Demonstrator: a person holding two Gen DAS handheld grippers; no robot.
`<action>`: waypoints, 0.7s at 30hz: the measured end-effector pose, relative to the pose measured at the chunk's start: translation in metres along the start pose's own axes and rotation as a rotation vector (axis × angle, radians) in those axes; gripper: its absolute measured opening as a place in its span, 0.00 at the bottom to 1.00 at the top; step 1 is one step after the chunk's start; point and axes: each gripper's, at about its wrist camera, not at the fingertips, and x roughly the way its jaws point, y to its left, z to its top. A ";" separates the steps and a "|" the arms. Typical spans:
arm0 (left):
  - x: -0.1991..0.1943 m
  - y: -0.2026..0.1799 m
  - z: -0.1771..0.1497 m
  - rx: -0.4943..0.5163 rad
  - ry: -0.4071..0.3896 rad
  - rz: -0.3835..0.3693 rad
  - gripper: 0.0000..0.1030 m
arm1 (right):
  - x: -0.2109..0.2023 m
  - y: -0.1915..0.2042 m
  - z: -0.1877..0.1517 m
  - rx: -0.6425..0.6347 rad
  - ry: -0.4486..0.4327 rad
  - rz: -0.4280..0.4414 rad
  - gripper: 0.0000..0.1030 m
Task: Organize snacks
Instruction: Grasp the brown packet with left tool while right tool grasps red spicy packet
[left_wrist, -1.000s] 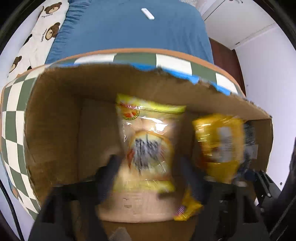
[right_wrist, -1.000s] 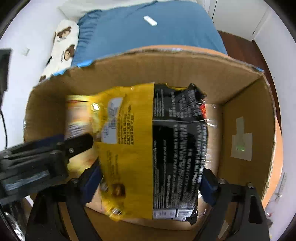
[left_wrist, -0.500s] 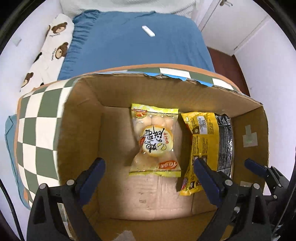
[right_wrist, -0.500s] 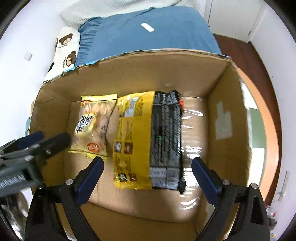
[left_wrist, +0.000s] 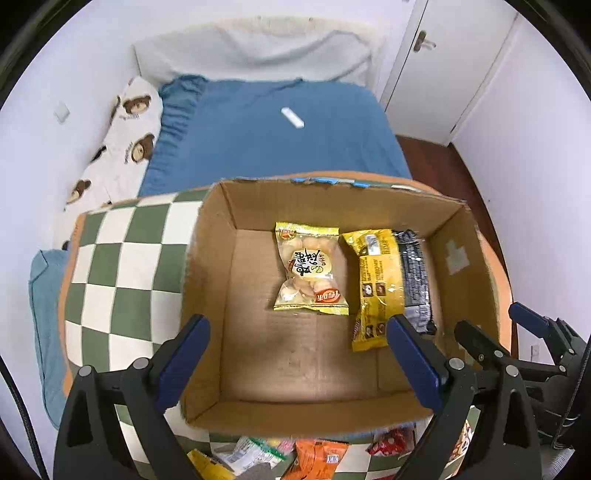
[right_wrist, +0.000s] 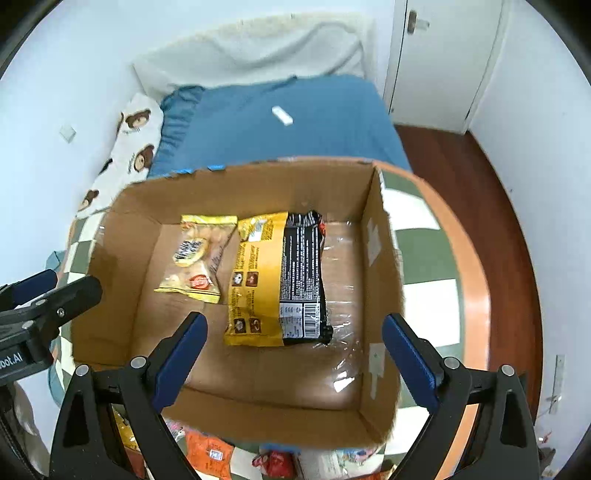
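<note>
My left gripper (left_wrist: 297, 363) and right gripper (right_wrist: 293, 360) both stand spread and empty above the box (left_wrist: 448, 280). The left jaws have just been opening, nothing between them. On the box floor lie a clear-and-yellow pack (left_wrist: 309, 271) with Chinese writing, illegible, and beside it a yellow-black pack (right_wrist: 279, 277) showing a barcode.
</note>
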 end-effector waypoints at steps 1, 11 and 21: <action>-0.008 0.000 -0.004 0.002 -0.014 0.000 0.95 | -0.008 0.002 -0.003 -0.002 -0.019 -0.004 0.95; -0.072 -0.002 -0.054 0.009 -0.141 -0.002 0.95 | -0.099 0.016 -0.056 0.003 -0.176 0.000 0.95; -0.075 0.012 -0.152 -0.031 -0.109 0.006 0.95 | -0.095 0.023 -0.152 0.069 -0.061 0.086 0.95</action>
